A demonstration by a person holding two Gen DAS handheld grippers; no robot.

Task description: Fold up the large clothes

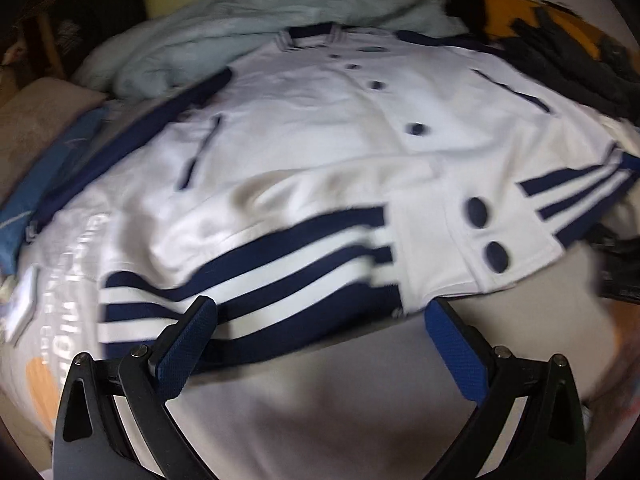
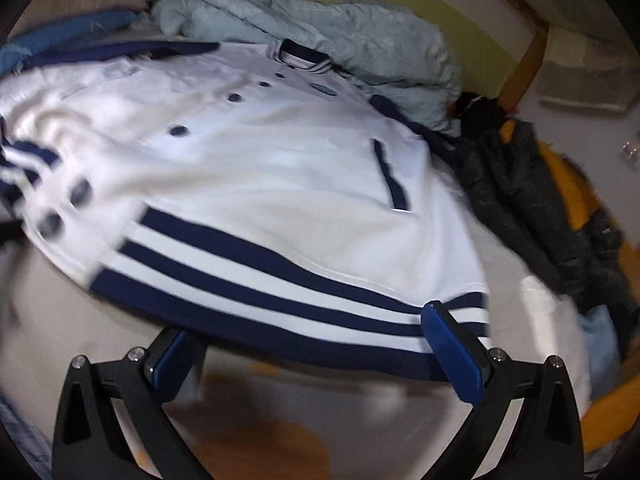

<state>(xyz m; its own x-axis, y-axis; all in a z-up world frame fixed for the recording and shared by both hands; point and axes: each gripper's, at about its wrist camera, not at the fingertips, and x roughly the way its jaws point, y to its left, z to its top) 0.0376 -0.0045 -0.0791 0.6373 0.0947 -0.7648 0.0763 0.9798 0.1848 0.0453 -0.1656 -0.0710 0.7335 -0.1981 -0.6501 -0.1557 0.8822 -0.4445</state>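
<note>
A white jacket [image 1: 320,140] with navy buttons, navy sleeves and a navy-striped hem [image 1: 300,272] lies front up on the bed, collar at the far end. My left gripper [image 1: 320,316] is open at the hem's left part. Its left fingertip [image 1: 196,324] overlaps the stripes and its right fingertip [image 1: 444,320] sits just off the button placket. In the right wrist view the same jacket [image 2: 280,180] fills the frame. My right gripper [image 2: 308,328] is open at the hem's right corner [image 2: 452,320], with the striped band [image 2: 260,296] crossing between its fingers. The frames are blurred.
A pale green quilt [image 1: 280,8] [image 2: 320,32] is bunched behind the collar. Dark clothes on something orange [image 1: 580,60] [image 2: 520,184] lie to the jacket's right. A blue cloth [image 1: 48,168] lies along the left. The grey printed sheet [image 1: 320,400] covers the near side.
</note>
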